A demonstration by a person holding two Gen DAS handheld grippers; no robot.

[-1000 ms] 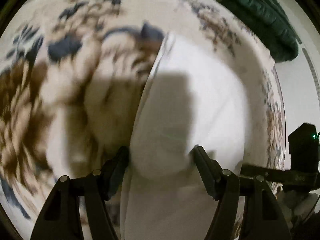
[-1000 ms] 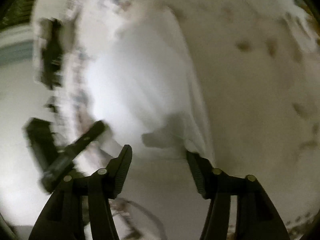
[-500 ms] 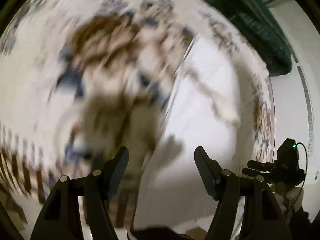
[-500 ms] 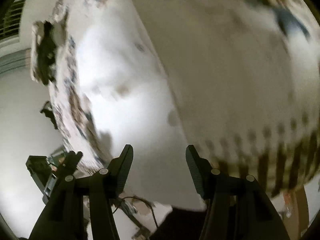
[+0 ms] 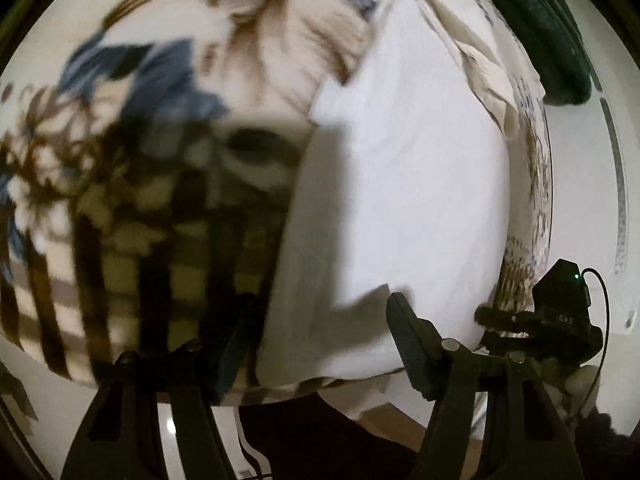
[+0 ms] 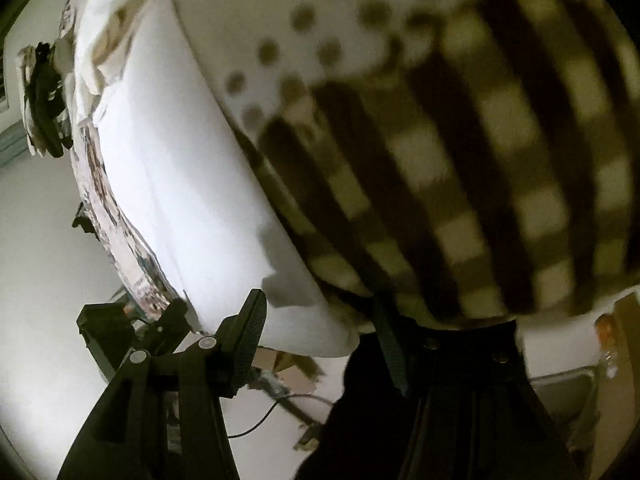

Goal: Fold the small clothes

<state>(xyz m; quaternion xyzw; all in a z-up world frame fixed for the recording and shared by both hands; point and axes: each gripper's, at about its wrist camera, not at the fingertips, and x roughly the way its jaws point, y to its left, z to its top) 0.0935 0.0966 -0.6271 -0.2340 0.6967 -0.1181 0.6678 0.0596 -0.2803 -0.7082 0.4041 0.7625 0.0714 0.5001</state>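
Note:
A white garment (image 5: pixel 404 184) lies flat and smooth on a patterned blanket (image 5: pixel 168 92) with flowers and brown stripes. It also shows in the right wrist view (image 6: pixel 180 184) as a long white panel beside the striped blanket (image 6: pixel 480 160). My left gripper (image 5: pixel 320 340) is open and empty above the garment's near edge. My right gripper (image 6: pixel 320 328) is open and empty above the garment's near corner. The right gripper's body shows at the right of the left wrist view (image 5: pixel 556 312).
A dark green cloth (image 5: pixel 540 32) lies at the far end of the bed. Crumpled pale cloth (image 5: pixel 480 60) sits past the garment. Light floor (image 6: pixel 40 280) lies below the bed edge. A dark cable (image 6: pixel 280 408) runs on the floor.
Both grippers have pulled back from the garment toward the near bed edge. They stayed open and empty. The garment lies still.

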